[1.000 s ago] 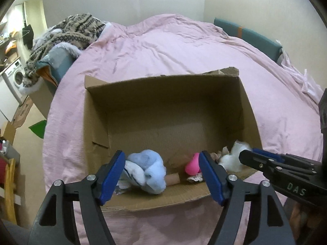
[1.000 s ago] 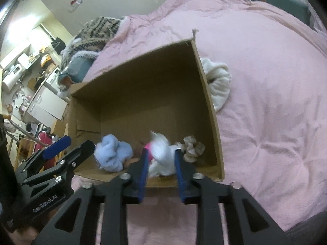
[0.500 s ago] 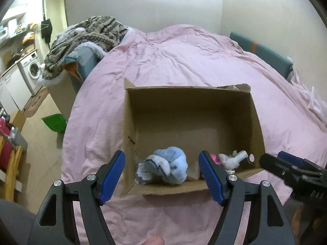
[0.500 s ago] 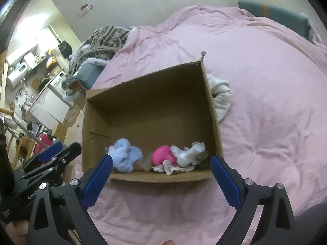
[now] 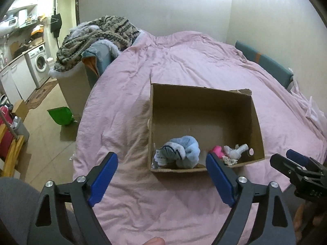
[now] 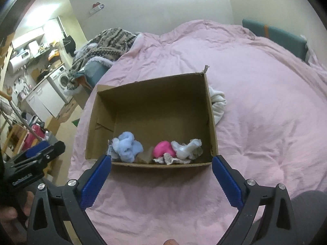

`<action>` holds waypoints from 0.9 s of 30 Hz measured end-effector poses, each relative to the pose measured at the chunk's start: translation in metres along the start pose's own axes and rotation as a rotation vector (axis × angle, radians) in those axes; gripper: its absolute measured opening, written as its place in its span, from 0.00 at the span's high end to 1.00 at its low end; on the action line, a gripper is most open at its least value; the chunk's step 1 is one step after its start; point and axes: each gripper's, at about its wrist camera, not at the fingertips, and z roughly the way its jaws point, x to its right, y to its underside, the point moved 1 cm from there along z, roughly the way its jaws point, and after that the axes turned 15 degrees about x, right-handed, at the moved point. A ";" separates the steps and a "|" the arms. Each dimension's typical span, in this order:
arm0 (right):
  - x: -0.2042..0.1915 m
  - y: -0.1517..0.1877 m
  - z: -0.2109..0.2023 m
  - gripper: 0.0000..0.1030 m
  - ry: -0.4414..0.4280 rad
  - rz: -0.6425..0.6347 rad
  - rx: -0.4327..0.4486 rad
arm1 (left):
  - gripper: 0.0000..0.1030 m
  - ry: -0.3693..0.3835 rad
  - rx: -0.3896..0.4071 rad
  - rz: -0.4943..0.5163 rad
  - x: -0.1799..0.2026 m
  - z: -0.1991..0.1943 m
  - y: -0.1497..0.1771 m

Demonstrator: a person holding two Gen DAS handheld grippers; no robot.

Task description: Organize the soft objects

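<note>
A cardboard box (image 6: 210, 120) is set on the pink bed cover (image 6: 265, 122). Four soft things are seen inside, along the near wall: a fluffy blue toy (image 6: 127, 147), a round pink ball (image 6: 163, 149), a white sock-like lump (image 6: 187, 148) & a lacy scrap (image 6: 169, 159). So most of the job looks done. One white cloth (image 6: 218, 104) is left outside, touching the box's right wall, prob. next. Nothing is held: the right gripper (image 6: 161, 181) is spread wide & empty, the left gripper (image 5: 161, 180) is empty w/ jaws opening.
</note>
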 end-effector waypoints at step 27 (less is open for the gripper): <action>-0.009 0.022 0.016 0.00 0.100 -0.089 0.040 | 0.01 -0.037 -0.030 -0.034 -0.010 0.014 0.029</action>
